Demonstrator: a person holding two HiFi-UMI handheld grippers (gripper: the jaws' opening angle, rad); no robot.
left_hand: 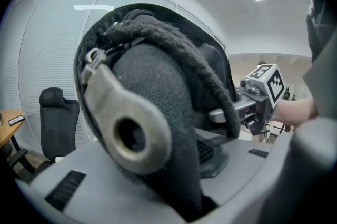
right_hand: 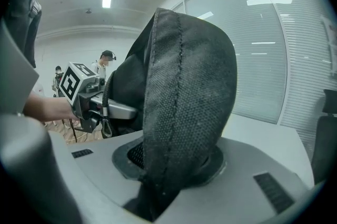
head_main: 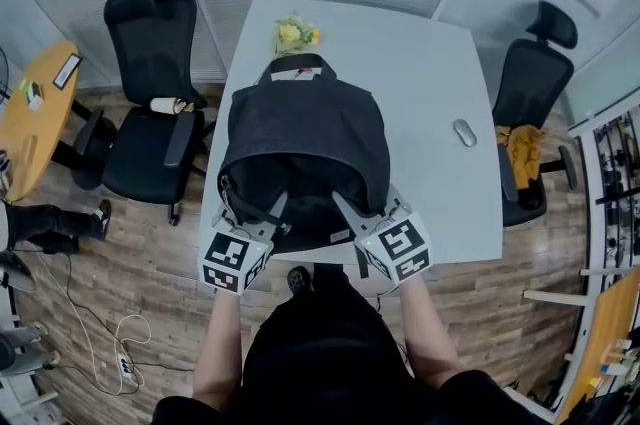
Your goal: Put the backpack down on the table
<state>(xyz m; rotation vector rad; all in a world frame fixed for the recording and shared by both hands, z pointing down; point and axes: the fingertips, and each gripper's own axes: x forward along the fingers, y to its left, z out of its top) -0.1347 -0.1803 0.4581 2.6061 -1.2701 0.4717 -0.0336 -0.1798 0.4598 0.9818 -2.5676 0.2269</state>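
Backpack (head_main: 305,138) near table (head_main: 430,93) front edge — left gripper (head_main: 256,200) and right gripper (head_main: 362,204) jaws clamp it.

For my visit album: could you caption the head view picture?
A person's left tool and right tool clamp the near rim of a black fabric backpack over a white rectangular table.
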